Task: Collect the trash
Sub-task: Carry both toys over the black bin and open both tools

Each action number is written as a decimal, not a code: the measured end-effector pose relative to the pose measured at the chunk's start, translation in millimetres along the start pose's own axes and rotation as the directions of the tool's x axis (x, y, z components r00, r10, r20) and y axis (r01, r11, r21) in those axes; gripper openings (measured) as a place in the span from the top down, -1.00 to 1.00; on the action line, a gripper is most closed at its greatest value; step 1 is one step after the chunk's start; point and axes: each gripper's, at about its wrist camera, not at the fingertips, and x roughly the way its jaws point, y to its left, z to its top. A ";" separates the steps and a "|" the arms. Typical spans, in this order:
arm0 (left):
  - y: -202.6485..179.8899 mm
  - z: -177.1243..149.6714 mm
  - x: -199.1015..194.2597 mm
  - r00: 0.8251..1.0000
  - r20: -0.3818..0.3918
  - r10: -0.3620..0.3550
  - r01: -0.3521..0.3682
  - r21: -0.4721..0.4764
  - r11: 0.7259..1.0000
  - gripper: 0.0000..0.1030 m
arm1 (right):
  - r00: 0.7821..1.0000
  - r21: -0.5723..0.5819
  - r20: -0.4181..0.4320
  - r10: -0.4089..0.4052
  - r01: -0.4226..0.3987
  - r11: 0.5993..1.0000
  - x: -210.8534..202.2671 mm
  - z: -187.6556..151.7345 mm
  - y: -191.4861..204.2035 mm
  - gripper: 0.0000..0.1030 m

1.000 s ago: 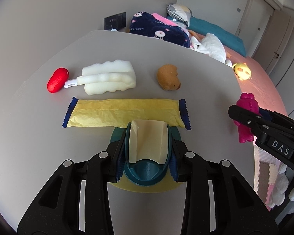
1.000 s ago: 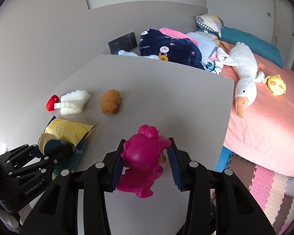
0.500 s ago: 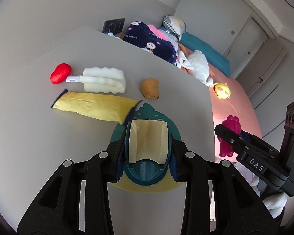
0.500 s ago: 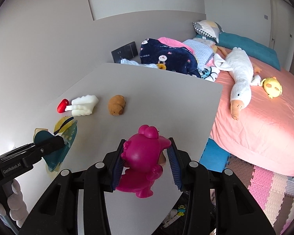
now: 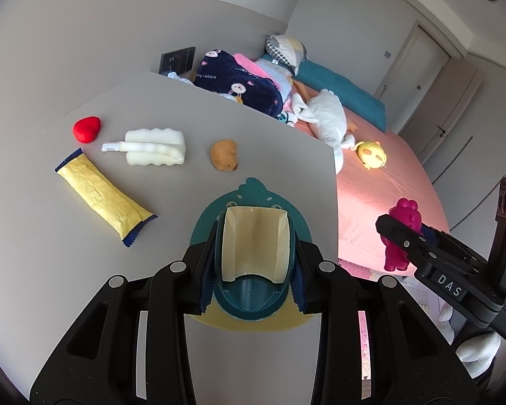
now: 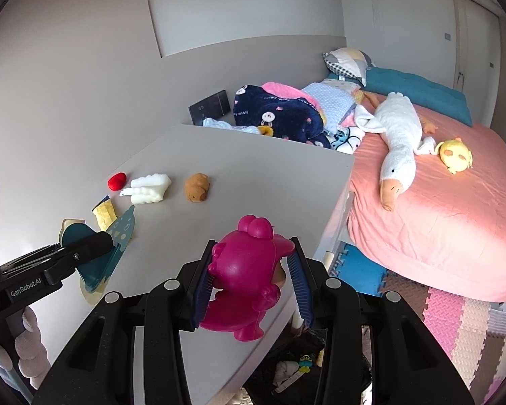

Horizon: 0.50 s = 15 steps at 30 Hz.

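My left gripper [image 5: 254,266] is shut on a teal and cream dustpan-like scoop [image 5: 254,246], held above the grey table [image 5: 280,155]. My right gripper [image 6: 249,276] is shut on a magenta toy figure [image 6: 244,270], held over the table's right edge; it also shows in the left wrist view [image 5: 401,233]. On the table lie a yellow snack wrapper [image 5: 101,195], a white foam piece [image 5: 155,146], a red heart-shaped object [image 5: 86,129] and a brown plush lump [image 5: 224,154].
A pink bed [image 6: 455,209] with a white goose plush [image 6: 396,141], a yellow plush [image 6: 455,155] and blankets stands right of the table. Below the table edge sits a dark bag with scraps [image 6: 297,368]. Coloured foam mats [image 6: 455,314] cover the floor.
My left gripper has lifted and pulled back to the right with the scoop, leaving the yellow wrapper on the table. My right gripper has risen with the magenta toy still held.
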 end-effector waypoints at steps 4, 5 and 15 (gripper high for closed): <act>-18.3 -7.0 -3.7 1.000 0.001 -0.006 0.006 0.024 1.000 0.32 | 1.000 0.012 0.013 -0.016 0.015 1.000 -17.4 -6.1 -13.6 0.16; -22.7 -8.9 -4.4 1.000 0.000 -0.008 0.008 0.030 1.000 0.32 | 1.000 0.015 0.016 -0.019 0.019 1.000 -21.4 -8.0 -16.8 0.16; -64.7 -27.3 -4.8 0.999 -0.016 -0.028 0.029 0.086 0.996 0.32 | 0.998 0.049 0.032 -0.056 0.054 0.997 -54.5 -27.8 -49.4 0.16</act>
